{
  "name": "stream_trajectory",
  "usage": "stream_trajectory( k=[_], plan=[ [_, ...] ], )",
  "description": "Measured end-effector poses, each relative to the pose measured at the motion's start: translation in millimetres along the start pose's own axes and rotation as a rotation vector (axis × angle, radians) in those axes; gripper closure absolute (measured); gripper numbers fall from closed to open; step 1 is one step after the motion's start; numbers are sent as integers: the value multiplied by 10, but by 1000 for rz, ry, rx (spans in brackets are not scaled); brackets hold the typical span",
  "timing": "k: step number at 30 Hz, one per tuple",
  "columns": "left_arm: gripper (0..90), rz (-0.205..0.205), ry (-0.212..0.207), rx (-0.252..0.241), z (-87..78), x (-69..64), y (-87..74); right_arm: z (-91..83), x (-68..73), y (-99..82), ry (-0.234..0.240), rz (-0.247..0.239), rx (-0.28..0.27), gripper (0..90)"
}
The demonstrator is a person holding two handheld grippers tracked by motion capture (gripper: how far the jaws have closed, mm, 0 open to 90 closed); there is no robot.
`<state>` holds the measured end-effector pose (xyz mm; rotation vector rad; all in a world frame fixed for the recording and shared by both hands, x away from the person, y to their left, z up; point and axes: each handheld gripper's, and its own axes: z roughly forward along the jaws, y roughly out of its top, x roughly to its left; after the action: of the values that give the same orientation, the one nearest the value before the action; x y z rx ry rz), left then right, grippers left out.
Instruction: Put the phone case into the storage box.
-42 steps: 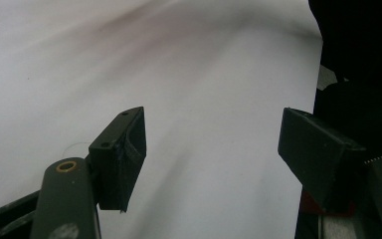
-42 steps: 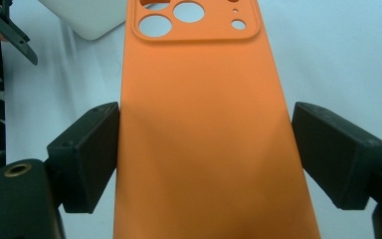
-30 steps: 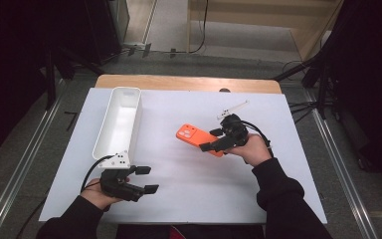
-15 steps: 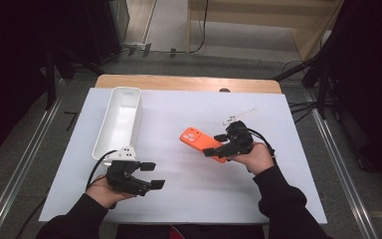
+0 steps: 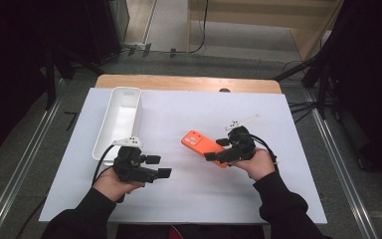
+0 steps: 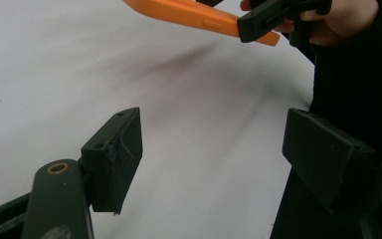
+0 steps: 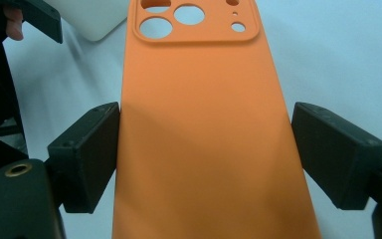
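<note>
An orange phone case [image 5: 197,143] with round camera cut-outs is held just above the white table, right of centre. My right gripper [image 5: 218,150] is shut on its near end, one jaw on each long edge. In the right gripper view the orange phone case [image 7: 204,114] runs up between the two jaws of my right gripper [image 7: 204,159]. My left gripper [image 5: 162,167] is open and empty at the front left, its jaws pointing right toward the case. In the left gripper view my left gripper [image 6: 214,159] is over bare table, with the phone case [image 6: 189,12] and the right gripper [image 6: 273,17] beyond.
A long white tray [image 5: 102,143] lies at the left of the white table top [image 5: 189,199], just behind my left hand. A small white part [image 5: 242,121] rests behind my right hand. A wooden edge [image 5: 179,82] runs along the back.
My right gripper has drawn the phone case a little nearer to the person. My left gripper has moved forward and slightly right, toward the table's middle.
</note>
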<state>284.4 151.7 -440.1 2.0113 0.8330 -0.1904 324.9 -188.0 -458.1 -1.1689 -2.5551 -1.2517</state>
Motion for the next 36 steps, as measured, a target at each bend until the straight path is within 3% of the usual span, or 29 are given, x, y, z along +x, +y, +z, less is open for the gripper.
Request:
stream_trajectory(
  k=[9, 21, 36],
  plan=[
    [238, 1, 38, -20, 49, 16, 130, -42, 45, -47, -20, 17, -30, 140],
    [238, -35, 40, -26, 129, 61, 271, -30, 102, -81, -51, 31, -59, 140],
    [238, -38, 62, -42, 241, 76, 411, 11, 192, -87, -84, 45, -88, 140]
  ],
)
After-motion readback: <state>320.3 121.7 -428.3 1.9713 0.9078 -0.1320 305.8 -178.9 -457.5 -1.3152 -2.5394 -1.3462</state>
